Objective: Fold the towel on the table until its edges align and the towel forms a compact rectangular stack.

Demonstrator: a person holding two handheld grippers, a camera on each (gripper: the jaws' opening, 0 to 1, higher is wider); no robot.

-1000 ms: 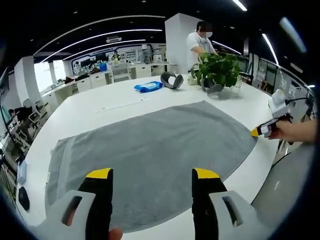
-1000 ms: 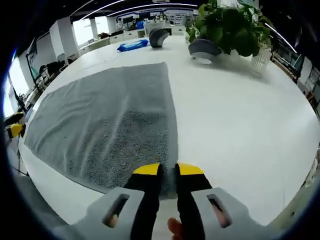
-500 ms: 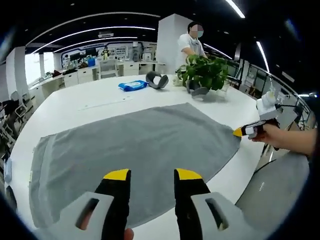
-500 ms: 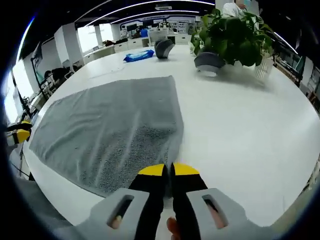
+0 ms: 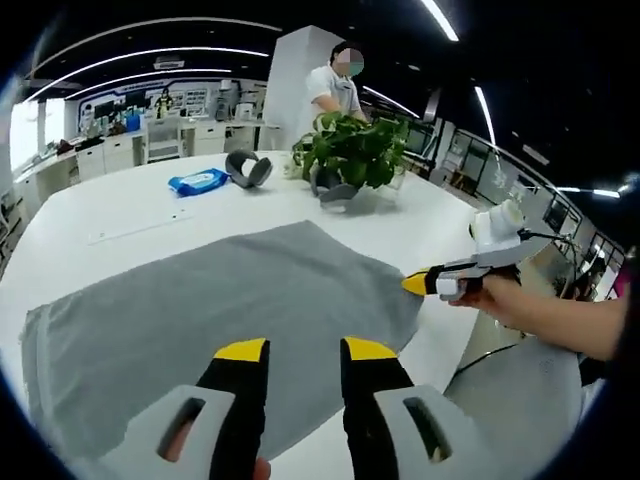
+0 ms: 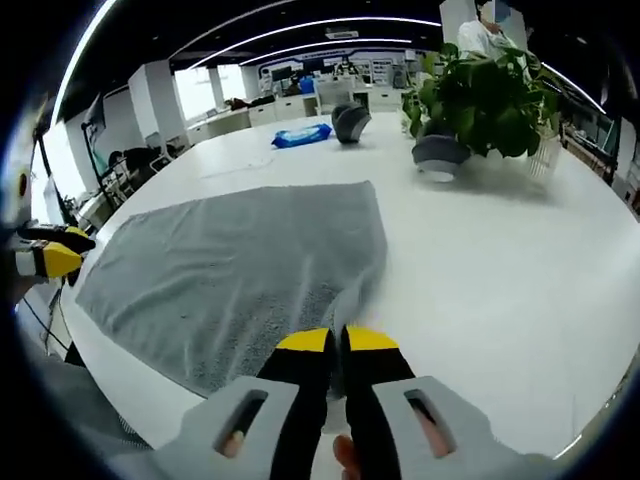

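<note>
First fold, corner pickup under way — grey towel [image 6: 240,270] lies spread flat on the white table [image 6: 500,260], well short of the potted plant [image 6: 478,95].

Right gripper [image 6: 335,342] has its jaws pressed together on the towel's near corner, which rises off the table. Left gripper [image 5: 292,350] hovers over the towel's near edge; its jaws stand a little apart with cloth showing between them, grip on the cloth cannot be told. Towel's long axis runs from one gripper to the other, along the near table edge; short sides point toward the plant. Judgement: next, secure the left corner, then carry both near corners over to the far edge, toward the plant, and align them.
</note>
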